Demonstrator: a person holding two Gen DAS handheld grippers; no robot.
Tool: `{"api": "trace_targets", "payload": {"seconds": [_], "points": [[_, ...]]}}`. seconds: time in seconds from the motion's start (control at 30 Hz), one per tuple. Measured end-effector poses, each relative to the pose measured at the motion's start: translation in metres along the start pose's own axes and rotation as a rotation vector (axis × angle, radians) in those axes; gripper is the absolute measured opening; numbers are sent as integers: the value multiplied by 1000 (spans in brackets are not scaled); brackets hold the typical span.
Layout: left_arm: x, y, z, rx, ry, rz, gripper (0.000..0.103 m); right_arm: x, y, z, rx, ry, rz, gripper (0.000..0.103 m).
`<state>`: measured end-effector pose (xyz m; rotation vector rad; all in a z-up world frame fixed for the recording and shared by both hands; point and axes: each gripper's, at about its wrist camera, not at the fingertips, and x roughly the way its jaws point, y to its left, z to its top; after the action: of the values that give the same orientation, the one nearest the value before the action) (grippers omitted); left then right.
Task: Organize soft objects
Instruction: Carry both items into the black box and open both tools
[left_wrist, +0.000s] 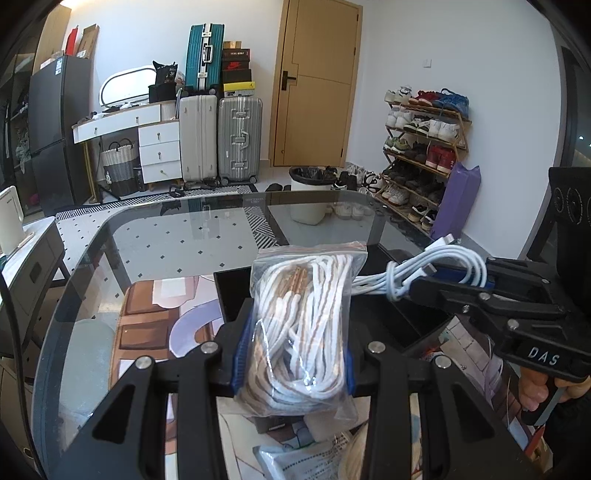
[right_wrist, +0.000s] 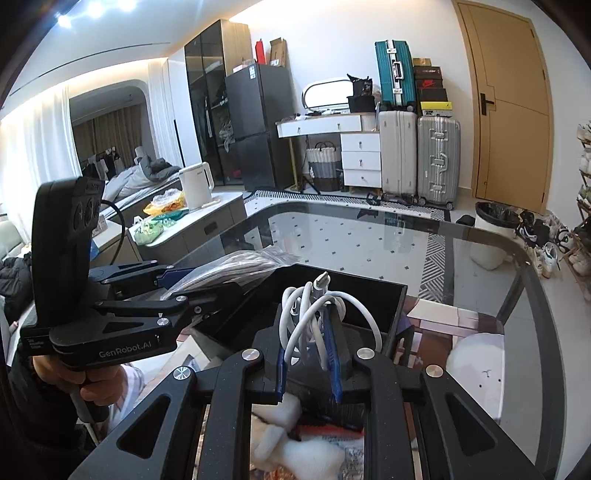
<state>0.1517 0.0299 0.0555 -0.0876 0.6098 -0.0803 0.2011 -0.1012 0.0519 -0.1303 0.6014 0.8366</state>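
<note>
Both loads are airborne over the open black rectangular box (right_wrist: 369, 295) on the glass surface (left_wrist: 166, 236): left tongs (left_wrist: 295, 365) pinching the clear plastic bag of white-and-tan cords (left_wrist: 303, 332), right tongs (right_wrist: 308, 354) clamping the coiled white charging cable (right_wrist: 314, 314), neither dropped in yet, and apparently more soft items wait below.

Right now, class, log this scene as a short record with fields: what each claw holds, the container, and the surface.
left claw: shut on the clear bag of white cord
right claw: shut on the coiled white cable
container: black box, open top, just beyond both claws
surface: glass table, with the box on it
state of task: both items held in the air, neither yet in the box
</note>
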Motion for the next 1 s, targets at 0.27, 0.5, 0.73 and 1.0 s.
{"api": "trace_targets", "payload": {"seconds": [0.27, 0.5, 0.73, 1.0], "points": [[14, -5, 4, 15, 19, 4, 38, 32, -9, -4, -19, 58, -6, 18], [22, -9, 5, 36, 45, 7, 39, 49, -21, -6, -16, 92, -14, 18], [25, -12, 5, 63, 63, 10, 41, 50, -19, -6, -5, 119, -24, 18], [24, -13, 0, 84, 94, -3, 44, 46, -9, -14, 38, 161, -1, 18]]}}
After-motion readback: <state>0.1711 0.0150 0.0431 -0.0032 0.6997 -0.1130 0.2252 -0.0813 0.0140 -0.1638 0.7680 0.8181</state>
